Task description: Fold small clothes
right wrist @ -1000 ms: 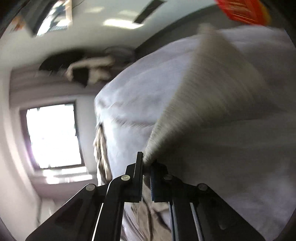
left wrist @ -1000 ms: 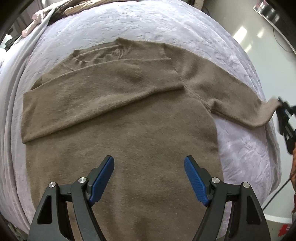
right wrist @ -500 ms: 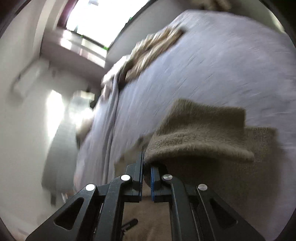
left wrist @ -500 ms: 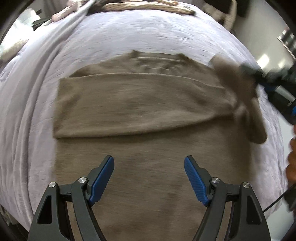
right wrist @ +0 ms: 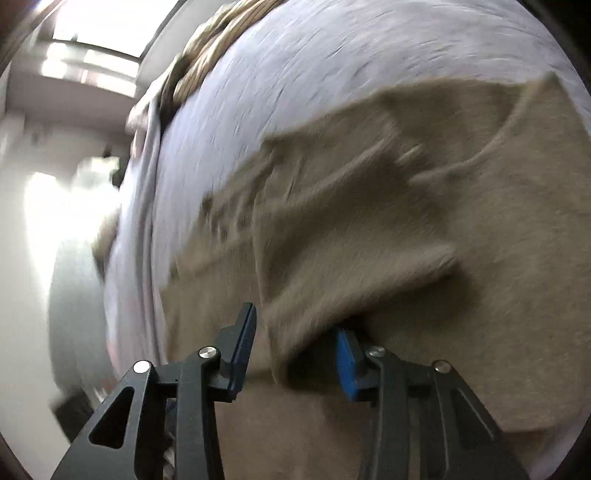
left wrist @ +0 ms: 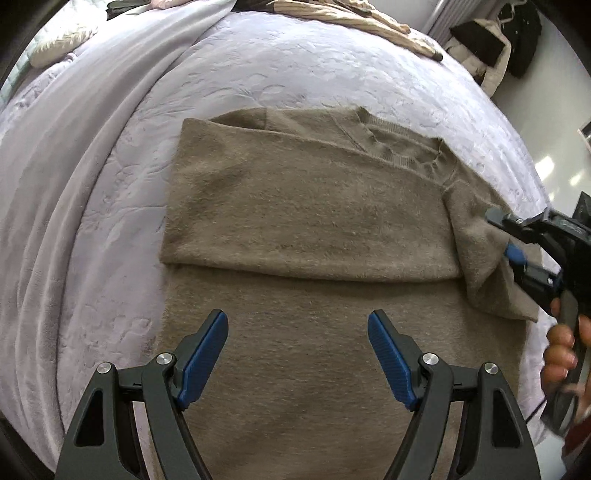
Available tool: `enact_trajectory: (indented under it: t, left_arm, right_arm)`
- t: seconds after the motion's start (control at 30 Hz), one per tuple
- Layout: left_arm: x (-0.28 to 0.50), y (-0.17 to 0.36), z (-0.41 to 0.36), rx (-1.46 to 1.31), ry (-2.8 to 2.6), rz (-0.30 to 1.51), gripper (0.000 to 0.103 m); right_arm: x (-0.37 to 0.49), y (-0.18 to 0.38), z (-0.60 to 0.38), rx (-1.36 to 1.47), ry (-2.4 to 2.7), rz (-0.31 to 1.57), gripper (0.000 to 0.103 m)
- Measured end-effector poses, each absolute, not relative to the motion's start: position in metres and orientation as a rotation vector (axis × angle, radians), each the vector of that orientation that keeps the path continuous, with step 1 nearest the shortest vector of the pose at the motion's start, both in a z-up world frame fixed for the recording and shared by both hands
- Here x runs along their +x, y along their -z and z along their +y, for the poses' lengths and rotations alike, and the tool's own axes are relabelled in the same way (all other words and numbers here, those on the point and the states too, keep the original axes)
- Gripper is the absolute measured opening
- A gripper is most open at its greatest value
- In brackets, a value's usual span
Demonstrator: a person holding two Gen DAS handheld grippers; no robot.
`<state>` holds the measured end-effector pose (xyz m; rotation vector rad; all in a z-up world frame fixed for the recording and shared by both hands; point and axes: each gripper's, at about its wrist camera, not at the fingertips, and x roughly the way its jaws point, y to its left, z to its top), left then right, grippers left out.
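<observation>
A brown knit sweater lies flat on the lavender bedspread, its left sleeve folded across the chest. My left gripper hovers open over the sweater's lower body with nothing between its blue pads. My right gripper comes in from the right edge, held by a person's hand. Its jaws are opening. In the right wrist view the right sleeve lies folded over the body, its cuff end loose between the parted jaws of the right gripper and draped over the right pad.
A striped beige garment lies at the bed's far edge, and dark clothes hang beyond the far right corner. A grey blanket fold runs down the bed's left side. The bed's right edge drops to a pale floor.
The right gripper carried the right sleeve from out at the side in over the sweater's body, and its jaws have parted. The left gripper shifted over the sweater and stayed open.
</observation>
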<state>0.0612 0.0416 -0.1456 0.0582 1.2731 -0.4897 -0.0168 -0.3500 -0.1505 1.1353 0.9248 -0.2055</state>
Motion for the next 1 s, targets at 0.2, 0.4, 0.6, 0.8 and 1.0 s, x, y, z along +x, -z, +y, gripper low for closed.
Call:
enact_trajectory:
  t: [0.2,0.4,0.6,0.8,1.0]
  left_arm:
    - [0.083,0.141,0.06,-0.051,0.545,1.24,0.079]
    - [0.097,0.154,0.071,-0.096,0.541,1.29,0.079]
    - [0.11,0.165,0.048,-0.188,0.637,1.337,0.079]
    - [0.124,0.176,0.009,-0.307,0.733,1.399,0.079]
    - [0.139,0.183,-0.013,-0.348,0.688,1.424,0.01]
  right_arm:
    - [0.04,0.107,-0.306,0.824,0.067,0.945,0.007]
    - [0.093,0.128,-0.205,0.387,-0.104,1.18,0.014]
    - [0.065,0.135,-0.201,0.536,-0.08,1.204,0.061]
    - [-0.037,0.14,-0.275,0.874,0.082,1.131,0.061]
    - [-0.114,0.17,-0.324,1.264,0.284,0.959,0.061]
